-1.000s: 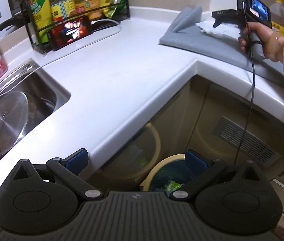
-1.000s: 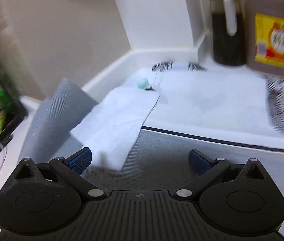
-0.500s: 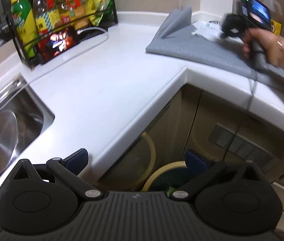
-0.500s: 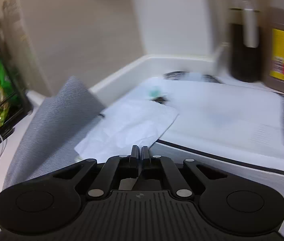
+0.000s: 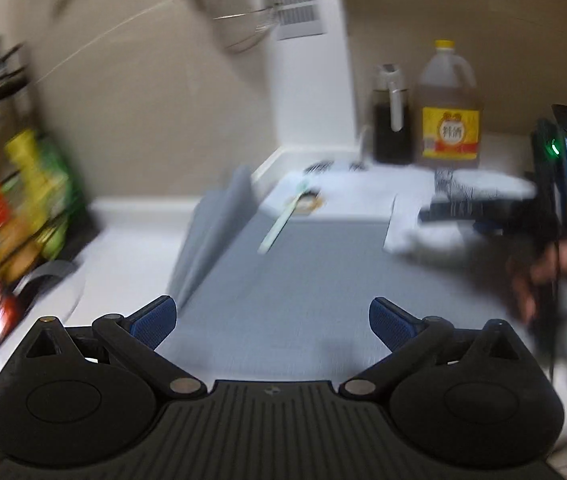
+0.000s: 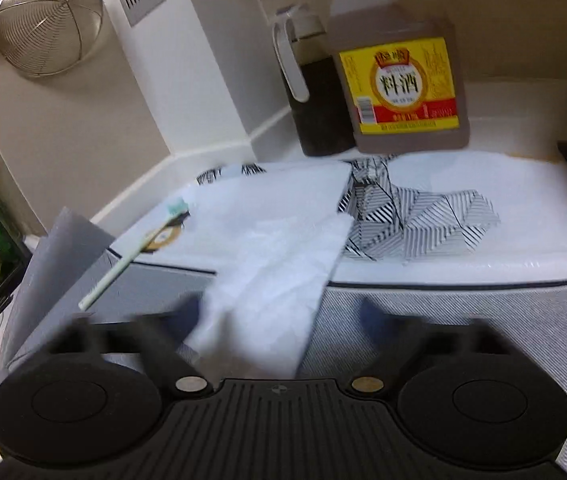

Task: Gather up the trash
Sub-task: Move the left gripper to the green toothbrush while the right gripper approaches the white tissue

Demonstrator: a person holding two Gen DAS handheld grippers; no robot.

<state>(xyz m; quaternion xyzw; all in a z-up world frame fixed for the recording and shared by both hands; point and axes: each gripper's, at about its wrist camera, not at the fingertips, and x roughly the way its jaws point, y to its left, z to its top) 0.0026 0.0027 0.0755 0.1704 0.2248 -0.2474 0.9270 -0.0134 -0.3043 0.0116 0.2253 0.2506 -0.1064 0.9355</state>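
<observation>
Paper towel (image 6: 279,280): one crumpled white sheet, lower centre of right wrist view, lying on the grey mat (image 6: 463,320), far edge on the white board. Prob. v. light, soft, tears easily; best pinched at near edge.

Toothbrush (image 6: 131,256): one, left of towel; light, stiff, take mid-handle.

Two bottles upper right.

Right gripper (image 6: 283,316) blurred, fingers apart around towel's near end, grip unclear. Left gripper (image 5: 271,320) wide open, holding nothing.

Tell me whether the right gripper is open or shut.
Open. In the right wrist view the right gripper's blue fingers stand apart, blurred, on either side of the white tissue lying between them.
</observation>
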